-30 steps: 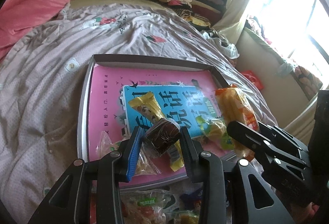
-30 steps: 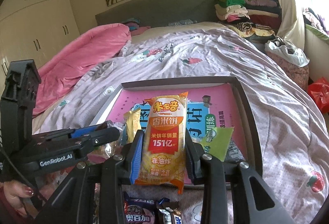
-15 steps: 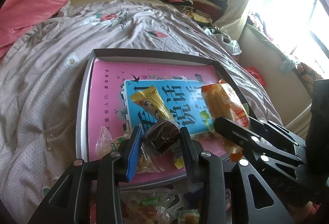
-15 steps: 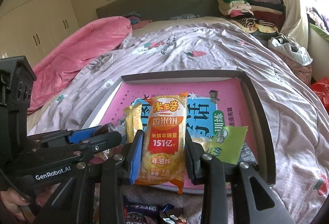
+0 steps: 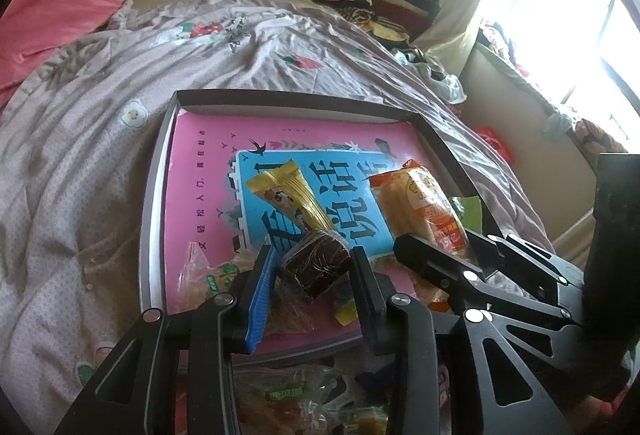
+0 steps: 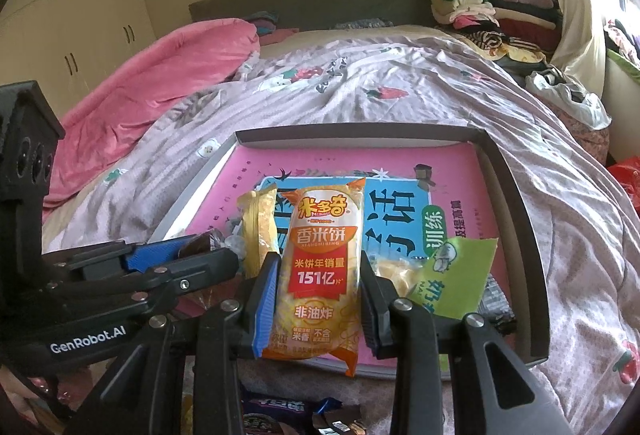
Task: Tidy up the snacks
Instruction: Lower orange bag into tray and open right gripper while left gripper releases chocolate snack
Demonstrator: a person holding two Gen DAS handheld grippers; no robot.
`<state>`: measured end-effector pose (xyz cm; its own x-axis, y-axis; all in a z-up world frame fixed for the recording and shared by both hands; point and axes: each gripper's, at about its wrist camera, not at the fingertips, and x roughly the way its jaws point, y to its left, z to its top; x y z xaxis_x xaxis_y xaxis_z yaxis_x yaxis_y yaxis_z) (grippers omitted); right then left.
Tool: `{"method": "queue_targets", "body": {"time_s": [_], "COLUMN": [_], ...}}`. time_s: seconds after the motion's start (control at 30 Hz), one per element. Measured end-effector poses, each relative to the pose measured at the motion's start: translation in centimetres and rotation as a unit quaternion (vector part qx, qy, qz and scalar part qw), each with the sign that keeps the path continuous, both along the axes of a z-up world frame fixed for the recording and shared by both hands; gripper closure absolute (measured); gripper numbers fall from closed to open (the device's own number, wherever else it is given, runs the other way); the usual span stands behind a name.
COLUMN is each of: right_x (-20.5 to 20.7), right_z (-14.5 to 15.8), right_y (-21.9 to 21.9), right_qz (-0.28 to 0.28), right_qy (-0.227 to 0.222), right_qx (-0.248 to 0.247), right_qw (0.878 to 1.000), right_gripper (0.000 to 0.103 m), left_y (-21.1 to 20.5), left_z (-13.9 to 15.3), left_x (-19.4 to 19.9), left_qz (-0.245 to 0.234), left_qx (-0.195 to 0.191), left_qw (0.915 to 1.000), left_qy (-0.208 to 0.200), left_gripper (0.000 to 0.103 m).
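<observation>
Roughly midway: left gripper [image 5: 312, 271] pinches brown wrapped cake [image 5: 316, 261] over box [image 5: 154, 219] near edge; right gripper [image 6: 318, 291] clamps rice cracker pack [image 6: 320, 263] beside it. Yellow bar [image 5: 294, 195], clear bag [image 5: 208, 271], green packet [image 6: 456, 283] already inside; loose snacks [image 5: 288, 395] wait outside near edge.

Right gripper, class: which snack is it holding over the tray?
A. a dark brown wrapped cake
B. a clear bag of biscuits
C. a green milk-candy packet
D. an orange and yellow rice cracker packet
D: in the right wrist view, the right gripper is closed on the orange and yellow rice cracker packet, which stands upright between its fingers.
</observation>
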<state>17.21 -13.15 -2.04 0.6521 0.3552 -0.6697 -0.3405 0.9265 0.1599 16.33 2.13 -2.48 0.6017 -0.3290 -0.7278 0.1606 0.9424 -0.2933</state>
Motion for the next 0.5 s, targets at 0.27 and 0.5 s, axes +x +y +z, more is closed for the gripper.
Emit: {"method": "queue_targets", "body": {"time_s": [0.27,0.5], "right_x": [0.10,0.07], "right_z": [-0.27,-0.27], "right_y": [-0.26,-0.29], "right_qz": [-0.008,-0.009], "right_qy": [0.005,0.004], "right_qx": [0.000,-0.002], "right_qw": [1.000,1.000], "right_gripper": [0.067,0.067], "left_y": [-0.04,-0.04], "left_z": [-0.05,-0.04], "left_x": [-0.04,-0.03], "left_qz": [0.000,0.001], "left_qx": [0.001,-0.001], "left_qw": [1.0000,1.0000], "left_qy": [0.001,0.002], "left_gripper": [0.065,0.065]}}
